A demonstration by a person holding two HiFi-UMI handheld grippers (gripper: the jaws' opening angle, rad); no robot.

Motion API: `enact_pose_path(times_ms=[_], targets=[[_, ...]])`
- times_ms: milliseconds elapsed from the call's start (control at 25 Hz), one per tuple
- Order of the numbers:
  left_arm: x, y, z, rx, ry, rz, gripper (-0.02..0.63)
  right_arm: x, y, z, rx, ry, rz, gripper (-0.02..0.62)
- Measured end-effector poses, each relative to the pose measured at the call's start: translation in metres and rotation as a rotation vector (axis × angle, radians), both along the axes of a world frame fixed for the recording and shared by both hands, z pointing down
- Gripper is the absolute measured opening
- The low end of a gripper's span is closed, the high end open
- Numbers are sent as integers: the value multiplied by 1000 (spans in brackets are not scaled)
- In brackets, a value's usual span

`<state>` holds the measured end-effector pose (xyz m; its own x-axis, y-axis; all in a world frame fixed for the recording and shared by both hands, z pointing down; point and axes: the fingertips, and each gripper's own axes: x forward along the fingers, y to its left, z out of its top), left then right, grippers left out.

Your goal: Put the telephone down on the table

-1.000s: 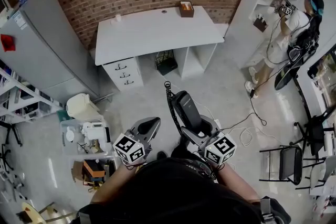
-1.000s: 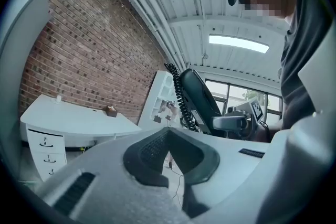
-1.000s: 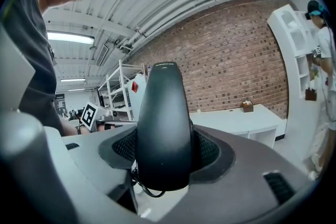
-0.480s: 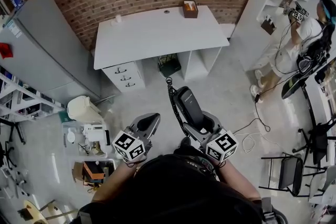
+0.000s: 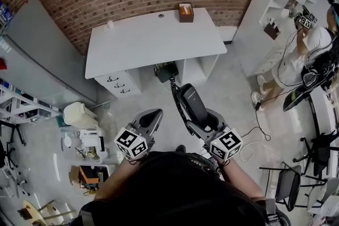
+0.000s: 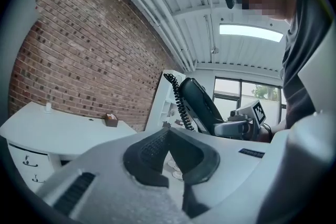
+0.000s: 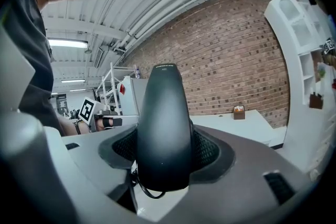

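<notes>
A black telephone handset (image 5: 193, 106) stands upright between the jaws of my right gripper (image 5: 204, 124), which is shut on it. Its coiled cord (image 5: 174, 93) hangs off the far end. Ahead stands the white table (image 5: 137, 47), beyond both grippers. My left gripper (image 5: 151, 118) floats beside the right one, jaws together with nothing between them. The right gripper view shows the handset (image 7: 164, 123) filling the jaws of the right gripper (image 7: 165, 150), with the table (image 7: 247, 126) behind. In the left gripper view the left gripper (image 6: 168, 136) is shut, and the handset (image 6: 202, 105) is off to the right.
A small brown box (image 5: 186, 11) and a little white object (image 5: 110, 24) sit on the table's far edge. Drawers (image 5: 114, 82) and a dark object (image 5: 166, 71) are under it. A grey cabinet (image 5: 37, 55), white bin (image 5: 79, 114), a person (image 5: 312, 55) and floor cables (image 5: 254, 135) surround me.
The table has come nearer and shifted left in the head view. Both grippers keep their pose, the right still holding the handset.
</notes>
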<state>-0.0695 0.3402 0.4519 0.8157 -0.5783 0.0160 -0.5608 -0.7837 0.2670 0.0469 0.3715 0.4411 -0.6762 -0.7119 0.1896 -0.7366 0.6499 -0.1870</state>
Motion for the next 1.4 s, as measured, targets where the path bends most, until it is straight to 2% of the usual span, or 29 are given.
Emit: enact_pose_path(times_ms=[240,720,1040,1400], targets=[[31,-19,-2,-4,-11,18,6,40,-20,-3,-1,-22,58,264],[57,-67,7,-30,5,80,6,72,-58,-1,-18,-25,161,264],[60,-119,14,-46,26,118,6,70,-102,4,-39,-9,193,265],[34,-211,1,-23,26,166,6,37,-190,-6,-40,0,223,265]])
